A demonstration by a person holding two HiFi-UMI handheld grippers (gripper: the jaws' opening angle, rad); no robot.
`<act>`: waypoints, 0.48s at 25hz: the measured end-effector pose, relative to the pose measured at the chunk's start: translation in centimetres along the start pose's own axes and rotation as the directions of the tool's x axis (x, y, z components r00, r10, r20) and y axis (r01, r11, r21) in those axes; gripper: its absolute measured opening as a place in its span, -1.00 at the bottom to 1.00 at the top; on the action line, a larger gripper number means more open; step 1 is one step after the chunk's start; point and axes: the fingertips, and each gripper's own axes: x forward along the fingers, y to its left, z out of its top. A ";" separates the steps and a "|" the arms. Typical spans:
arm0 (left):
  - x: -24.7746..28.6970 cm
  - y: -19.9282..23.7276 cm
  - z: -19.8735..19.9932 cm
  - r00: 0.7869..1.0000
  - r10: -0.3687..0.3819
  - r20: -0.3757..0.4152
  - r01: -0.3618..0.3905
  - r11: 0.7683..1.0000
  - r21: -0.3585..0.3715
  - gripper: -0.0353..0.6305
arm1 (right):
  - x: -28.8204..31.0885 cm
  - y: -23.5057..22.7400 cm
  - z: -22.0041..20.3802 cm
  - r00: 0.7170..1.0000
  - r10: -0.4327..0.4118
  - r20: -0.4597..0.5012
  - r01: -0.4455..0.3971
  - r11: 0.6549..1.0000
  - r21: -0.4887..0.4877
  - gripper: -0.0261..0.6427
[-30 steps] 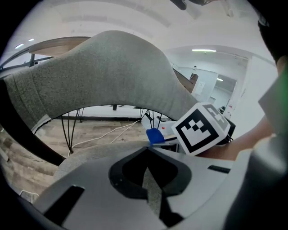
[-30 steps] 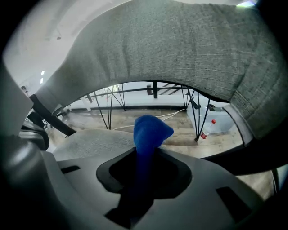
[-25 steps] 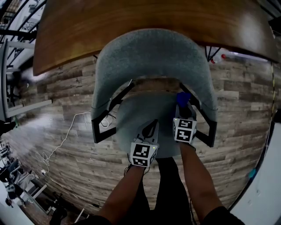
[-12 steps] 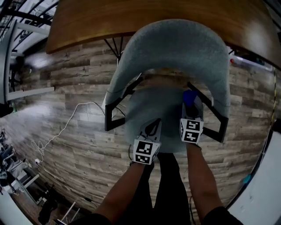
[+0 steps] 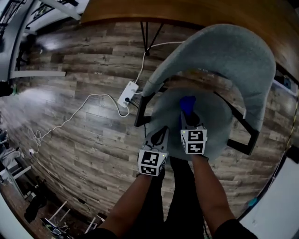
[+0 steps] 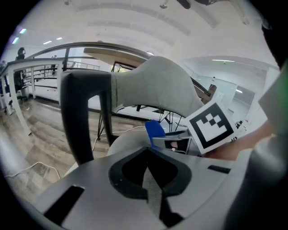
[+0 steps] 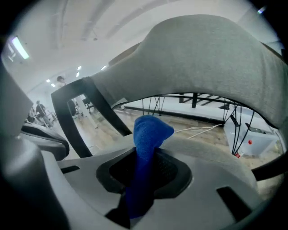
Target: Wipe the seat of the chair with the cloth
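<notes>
A grey upholstered chair with a curved backrest [image 5: 224, 51] and a round seat [image 5: 212, 119] stands on black legs below me. My right gripper [image 5: 189, 116] hangs over the middle of the seat, shut on a blue cloth [image 5: 188, 104] that sticks out past its jaws [image 7: 148, 134]. My left gripper [image 5: 159, 137] is at the seat's near left edge, shut with nothing in it [image 6: 146, 179]. In the left gripper view the chair's black arm frame [image 6: 83, 117] stands close at the left, and the blue cloth [image 6: 155, 131] shows beside the right gripper's marker cube.
A white power strip [image 5: 127, 93] with white cables [image 5: 70, 121] lies on the wood-plank floor left of the chair. A wooden table edge [image 5: 187, 11] runs across the top, just behind the backrest. Metal railings [image 5: 18, 28] stand at the far left.
The view has swung so the chair now sits further right and turned. The right gripper with the cloth has moved left, from the seat's right side toward its middle.
</notes>
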 end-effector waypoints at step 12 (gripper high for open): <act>-4.4 4.9 -3.4 0.997 0.076 -0.003 -0.076 0.993 -0.090 -0.88 | 3.7 10.3 -0.1 0.987 0.150 -0.063 -0.144 0.985 0.091 -0.63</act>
